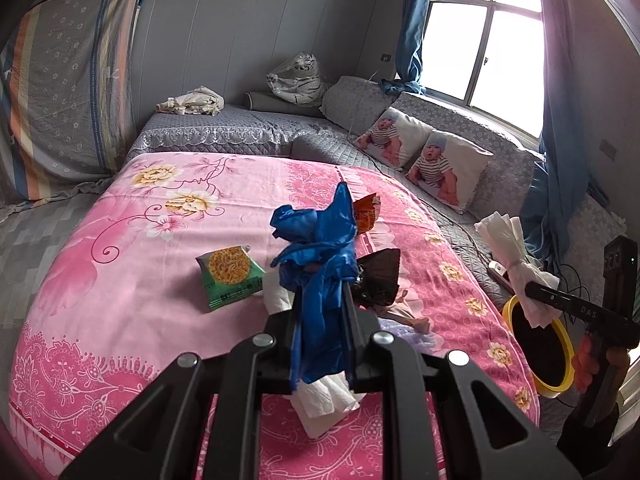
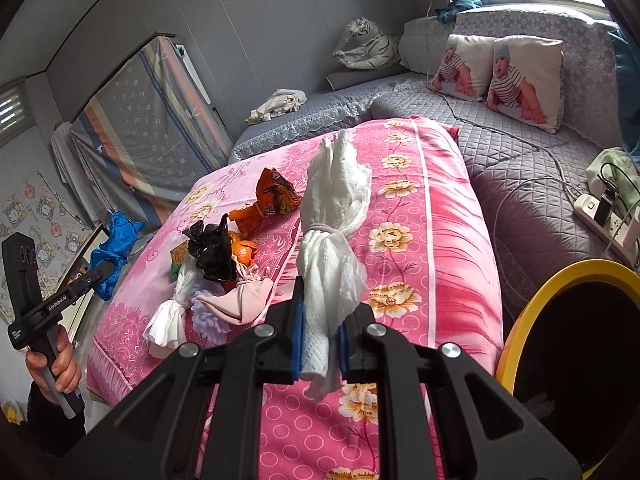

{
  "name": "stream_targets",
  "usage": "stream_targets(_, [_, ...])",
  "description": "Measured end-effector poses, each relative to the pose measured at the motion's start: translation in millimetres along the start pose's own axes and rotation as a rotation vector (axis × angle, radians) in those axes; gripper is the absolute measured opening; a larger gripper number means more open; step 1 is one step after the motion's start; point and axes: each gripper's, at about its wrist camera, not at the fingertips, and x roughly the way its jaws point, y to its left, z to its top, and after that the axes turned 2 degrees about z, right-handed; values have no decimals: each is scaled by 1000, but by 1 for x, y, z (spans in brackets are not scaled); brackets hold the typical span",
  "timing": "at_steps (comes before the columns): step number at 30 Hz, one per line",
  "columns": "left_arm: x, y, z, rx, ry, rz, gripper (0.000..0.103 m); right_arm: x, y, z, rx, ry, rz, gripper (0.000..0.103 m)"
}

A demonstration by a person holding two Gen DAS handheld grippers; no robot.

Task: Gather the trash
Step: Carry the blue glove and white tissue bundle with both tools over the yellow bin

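My left gripper (image 1: 323, 300) is shut on a crumpled blue plastic bag (image 1: 320, 248), held above the pink bedspread (image 1: 120, 280). My right gripper (image 2: 322, 312) is shut on a tied white tissue bundle (image 2: 332, 232), also above the bed. Each gripper shows in the other view: the right gripper (image 1: 536, 294) near the bin, the left gripper (image 2: 100, 272) at the bed's left side. On the bed lie a green noodle packet (image 1: 230, 272), an orange wrapper (image 2: 272, 196), a black bag (image 2: 212, 252), orange peel (image 2: 245, 255), a pink mask (image 2: 240, 300) and a white tissue (image 2: 170, 316).
A yellow-rimmed bin (image 2: 520, 320) with a dark inside stands at the bed's right side. A power strip (image 2: 600, 216) with cables lies on the grey quilted sofa (image 2: 520, 184). Two printed pillows (image 2: 524, 80) and a toy tiger (image 2: 368, 46) sit at the back.
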Motion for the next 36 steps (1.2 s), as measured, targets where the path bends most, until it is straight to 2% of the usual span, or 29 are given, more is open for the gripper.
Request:
stream_targets(9, [19,-48,8,67,8,-92,15,-23,-22,1,39,-46,-39,12])
stream_targets(24, [50,-136,22,171,28,-257,15,-67,-63,3,97,-115,-161,12])
stream_targets(36, [66,-199,19,252,56,-364,15,-98,-91,-1,156,-188,-220,12])
